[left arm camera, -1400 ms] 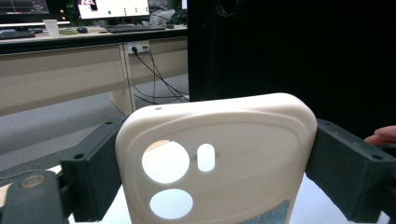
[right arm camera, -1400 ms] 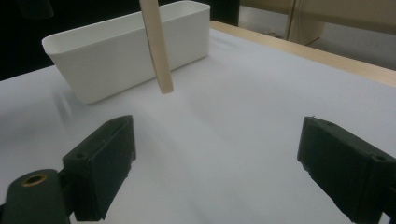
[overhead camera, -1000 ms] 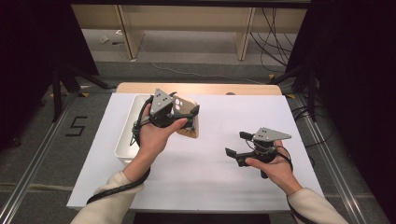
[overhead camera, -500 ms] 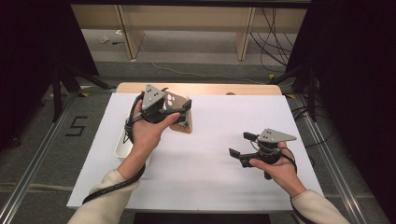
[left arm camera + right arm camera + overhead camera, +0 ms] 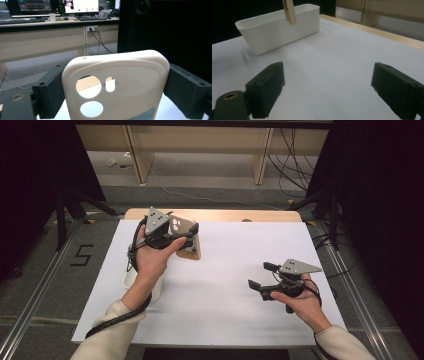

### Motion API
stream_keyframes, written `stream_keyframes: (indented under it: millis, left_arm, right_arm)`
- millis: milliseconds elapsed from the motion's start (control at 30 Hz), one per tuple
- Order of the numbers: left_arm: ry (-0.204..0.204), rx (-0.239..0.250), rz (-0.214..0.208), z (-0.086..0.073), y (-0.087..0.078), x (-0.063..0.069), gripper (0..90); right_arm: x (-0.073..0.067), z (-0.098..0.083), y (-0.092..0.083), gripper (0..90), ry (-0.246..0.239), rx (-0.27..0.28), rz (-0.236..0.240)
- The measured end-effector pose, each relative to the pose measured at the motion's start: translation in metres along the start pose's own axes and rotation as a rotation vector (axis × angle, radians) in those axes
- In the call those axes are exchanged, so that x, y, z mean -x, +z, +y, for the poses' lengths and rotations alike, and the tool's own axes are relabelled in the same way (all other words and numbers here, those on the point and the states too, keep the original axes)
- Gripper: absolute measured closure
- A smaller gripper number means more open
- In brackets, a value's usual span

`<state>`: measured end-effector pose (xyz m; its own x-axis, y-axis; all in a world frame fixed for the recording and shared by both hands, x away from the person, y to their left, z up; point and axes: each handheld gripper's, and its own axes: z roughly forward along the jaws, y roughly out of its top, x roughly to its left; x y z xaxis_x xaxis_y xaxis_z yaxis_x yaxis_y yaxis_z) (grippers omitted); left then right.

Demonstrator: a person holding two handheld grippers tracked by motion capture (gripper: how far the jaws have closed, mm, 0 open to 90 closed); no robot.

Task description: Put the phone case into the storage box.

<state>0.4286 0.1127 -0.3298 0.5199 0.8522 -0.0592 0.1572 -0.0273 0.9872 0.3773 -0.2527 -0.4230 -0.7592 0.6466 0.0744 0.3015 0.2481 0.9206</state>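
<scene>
In the high view the person's left forearm hides most of the white tub (image 5: 131,279), and the lower end of the cream phone case (image 5: 117,85) is cut off in the left gripper view. The left gripper (image 5: 186,237) clamps that case by its two long edges, holding it raised above the table's far left part; it is smooth and matte, with rounded corners and round camera cut-outs. To the right, the right gripper (image 5: 260,276) hovers low over the white table sheet (image 5: 225,320) with its blocky black jaws spread wide and nothing between them.

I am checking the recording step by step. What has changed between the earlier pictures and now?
The left gripper, shut on the phone case, carried it up and toward the table's far edge, away from the white bin. The right gripper stayed open above the white sheet.
</scene>
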Motion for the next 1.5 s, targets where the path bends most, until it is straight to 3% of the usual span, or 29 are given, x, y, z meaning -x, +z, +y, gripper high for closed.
stream_keyframes:
  millis: [1500]
  left_arm:
    - [0.008,0.007,0.108,0.009,-0.013,-0.036,10.9]
  right_arm:
    - [-0.002,-0.009,-0.017,12.4,-0.010,0.010,-0.030]
